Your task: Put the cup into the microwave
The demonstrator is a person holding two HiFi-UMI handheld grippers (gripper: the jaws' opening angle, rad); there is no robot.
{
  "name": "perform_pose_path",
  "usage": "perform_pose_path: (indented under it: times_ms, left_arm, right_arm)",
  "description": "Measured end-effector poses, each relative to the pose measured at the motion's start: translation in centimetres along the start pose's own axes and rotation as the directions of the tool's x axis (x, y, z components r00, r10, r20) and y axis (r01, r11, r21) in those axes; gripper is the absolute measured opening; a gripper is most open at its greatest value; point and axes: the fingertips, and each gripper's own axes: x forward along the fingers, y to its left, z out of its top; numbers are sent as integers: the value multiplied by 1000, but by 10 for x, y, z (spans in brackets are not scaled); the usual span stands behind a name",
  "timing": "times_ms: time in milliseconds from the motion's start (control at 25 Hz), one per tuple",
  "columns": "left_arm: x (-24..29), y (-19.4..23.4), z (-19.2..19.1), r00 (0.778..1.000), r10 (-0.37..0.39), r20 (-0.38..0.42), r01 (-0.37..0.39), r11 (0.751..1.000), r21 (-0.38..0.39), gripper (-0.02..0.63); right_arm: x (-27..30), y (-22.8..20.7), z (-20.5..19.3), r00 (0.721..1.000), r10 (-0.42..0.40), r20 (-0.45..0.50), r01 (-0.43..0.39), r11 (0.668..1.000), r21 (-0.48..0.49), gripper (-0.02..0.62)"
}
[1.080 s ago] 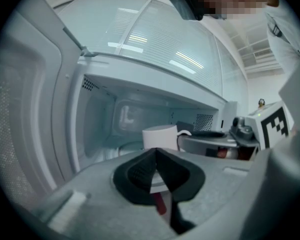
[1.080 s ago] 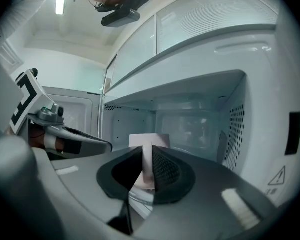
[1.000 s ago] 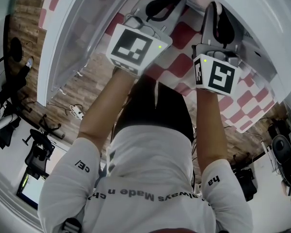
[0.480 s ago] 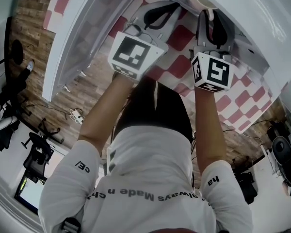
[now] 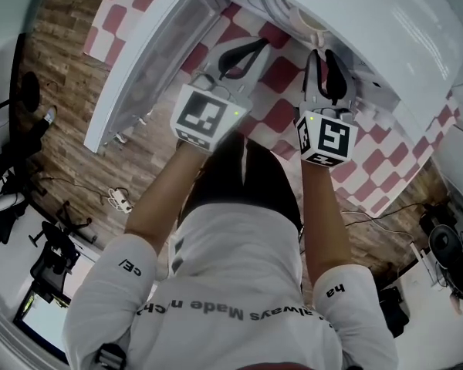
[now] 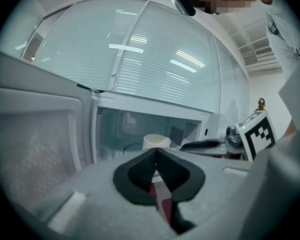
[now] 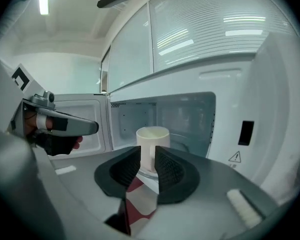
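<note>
A cream cup (image 7: 152,143) stands upright on the glass turntable inside the white microwave (image 7: 230,109), whose door (image 5: 154,60) hangs open to the left. In the head view the cup's rim (image 5: 312,23) shows just inside the opening. My right gripper (image 7: 147,156) is a little in front of the cup, its jaws a narrow gap apart and holding nothing. To the left, my left gripper (image 6: 156,153) is shut and empty, pointing at the opening, where the cup (image 6: 156,141) shows beyond it.
The microwave sits on a red-and-white checked cloth (image 5: 282,72). Its control panel (image 7: 246,132) is on the right of the opening. The open door (image 6: 35,144) stands close by the left gripper's left side. Wood flooring and cables lie below.
The right gripper has drawn back from the microwave opening and the cup now stands alone inside. The left gripper has also pulled back a little.
</note>
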Motion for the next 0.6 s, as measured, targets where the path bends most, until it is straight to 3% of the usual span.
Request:
perform_pose_path:
  times_ms: [600]
  left_arm:
    - [-50, -49, 90, 997, -15, 74, 14, 1000, 9, 3]
  right_arm:
    - [-79, 11, 87, 995, 73, 61, -73, 997, -8, 63]
